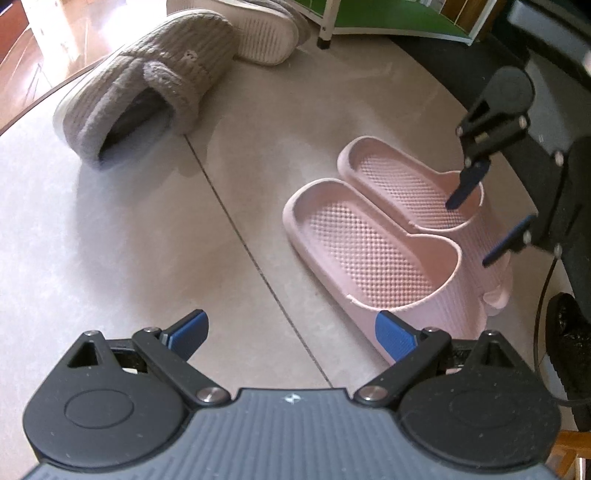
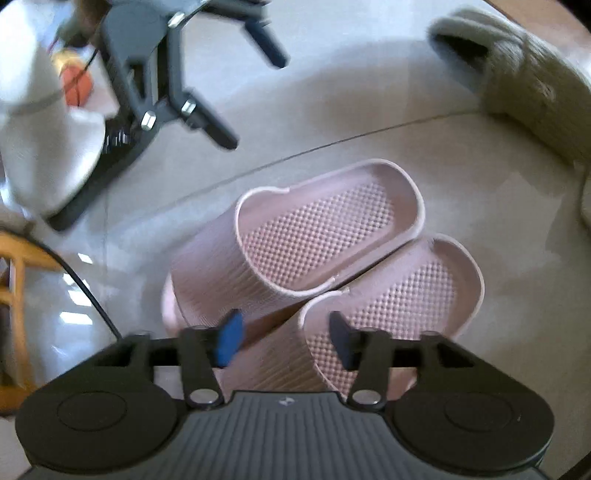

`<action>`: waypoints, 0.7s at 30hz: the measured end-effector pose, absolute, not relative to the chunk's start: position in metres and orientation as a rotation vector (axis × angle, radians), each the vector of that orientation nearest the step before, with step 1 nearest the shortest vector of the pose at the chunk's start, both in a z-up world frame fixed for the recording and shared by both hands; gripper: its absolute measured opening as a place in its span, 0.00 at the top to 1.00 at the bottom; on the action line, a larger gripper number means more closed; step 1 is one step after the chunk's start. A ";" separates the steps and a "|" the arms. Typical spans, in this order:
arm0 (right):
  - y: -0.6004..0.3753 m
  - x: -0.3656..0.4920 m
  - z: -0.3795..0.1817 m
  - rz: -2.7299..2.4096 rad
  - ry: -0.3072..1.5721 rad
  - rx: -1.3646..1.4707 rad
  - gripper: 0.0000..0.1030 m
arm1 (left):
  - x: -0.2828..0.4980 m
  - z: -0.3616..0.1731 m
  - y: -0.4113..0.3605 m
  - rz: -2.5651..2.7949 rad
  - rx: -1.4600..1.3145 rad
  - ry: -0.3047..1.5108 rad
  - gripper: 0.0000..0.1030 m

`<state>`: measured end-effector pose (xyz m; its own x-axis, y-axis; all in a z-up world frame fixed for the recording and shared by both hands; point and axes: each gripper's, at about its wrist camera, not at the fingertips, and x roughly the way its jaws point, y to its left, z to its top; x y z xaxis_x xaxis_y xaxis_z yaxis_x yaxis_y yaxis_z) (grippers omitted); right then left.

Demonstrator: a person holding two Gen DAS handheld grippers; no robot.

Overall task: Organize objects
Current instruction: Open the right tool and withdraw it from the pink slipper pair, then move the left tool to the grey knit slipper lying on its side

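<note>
A pair of pink slippers [image 1: 369, 243] lies side by side on the pale tiled floor, heels toward the left wrist camera. My left gripper [image 1: 290, 334] is open and holds nothing, just short of the nearer slipper's strap. My right gripper [image 2: 285, 339] hovers over the straps with its jaws apart. One fingertip [image 1: 454, 203] dips into the mouth of the far slipper [image 2: 413, 295], the other stays outside over its strap. The pads do not visibly press. A grey knit slipper [image 1: 166, 74] lies further off, its mate [image 1: 266, 33] sole-up behind it.
A green shelf with a white leg [image 1: 325, 29] stands behind the grey slippers. In the right wrist view a white sleeve [image 2: 37, 129], a wooden frame [image 2: 14, 295] and a black cable [image 2: 85, 284] are at the left. A tile seam [image 1: 236, 229] runs left of the pink pair.
</note>
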<state>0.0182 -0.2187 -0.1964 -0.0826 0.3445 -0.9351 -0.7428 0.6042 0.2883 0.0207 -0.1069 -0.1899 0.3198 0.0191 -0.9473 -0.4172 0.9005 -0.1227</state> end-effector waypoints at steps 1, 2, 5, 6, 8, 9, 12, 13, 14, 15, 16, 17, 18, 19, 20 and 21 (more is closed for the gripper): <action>-0.221 0.025 -0.196 0.897 1.393 -0.330 0.43 | 0.020 -0.189 -0.107 0.302 -0.375 1.216 0.06; -0.223 0.032 -0.194 0.842 1.404 -0.298 0.43 | 0.020 -0.189 -0.105 0.307 -0.373 1.214 0.06; -0.227 0.048 -0.188 0.752 1.424 -0.201 0.43 | 0.018 -0.187 -0.100 0.324 -0.377 1.202 0.06; -0.225 0.051 -0.187 0.733 1.429 -0.174 0.43 | 0.018 -0.186 -0.097 0.335 -0.378 1.196 0.06; -0.219 0.053 -0.185 0.702 1.425 -0.149 0.40 | 0.018 -0.184 -0.091 0.365 -0.380 1.175 0.06; -0.216 0.051 -0.182 0.674 1.414 -0.160 0.35 | 0.019 -0.183 -0.087 0.382 -0.380 1.164 0.06; -0.205 0.041 -0.177 0.603 1.372 -0.194 0.17 | 0.026 -0.178 -0.070 0.435 -0.401 1.118 0.06; -0.202 0.037 -0.176 0.595 1.362 -0.186 0.15 | 0.030 -0.176 -0.064 0.452 -0.406 1.091 0.06; -0.201 0.033 -0.173 0.594 1.358 -0.170 0.15 | 0.033 -0.176 -0.058 0.470 -0.403 1.072 0.06; -0.200 0.029 -0.171 0.589 1.353 -0.148 0.15 | 0.039 -0.176 -0.051 0.494 -0.392 1.055 0.06; -0.199 0.026 -0.169 0.586 1.349 -0.130 0.15 | 0.044 -0.177 -0.044 0.514 -0.381 1.046 0.06; -0.199 0.023 -0.166 0.586 1.345 -0.113 0.15 | 0.051 -0.177 -0.037 0.536 -0.359 1.035 0.06; -0.198 0.019 -0.164 0.582 1.336 -0.103 0.15 | 0.057 -0.178 -0.031 0.559 -0.322 1.027 0.06; -0.197 0.018 -0.161 0.577 1.324 -0.100 0.15 | 0.064 -0.180 -0.025 0.590 -0.275 1.021 0.06; -0.197 0.015 -0.159 0.578 1.314 -0.101 0.14 | 0.069 -0.181 -0.018 0.633 -0.225 1.017 0.06; -0.198 0.013 -0.158 0.578 1.309 -0.104 0.14 | 0.074 -0.182 -0.012 0.674 -0.176 1.014 0.06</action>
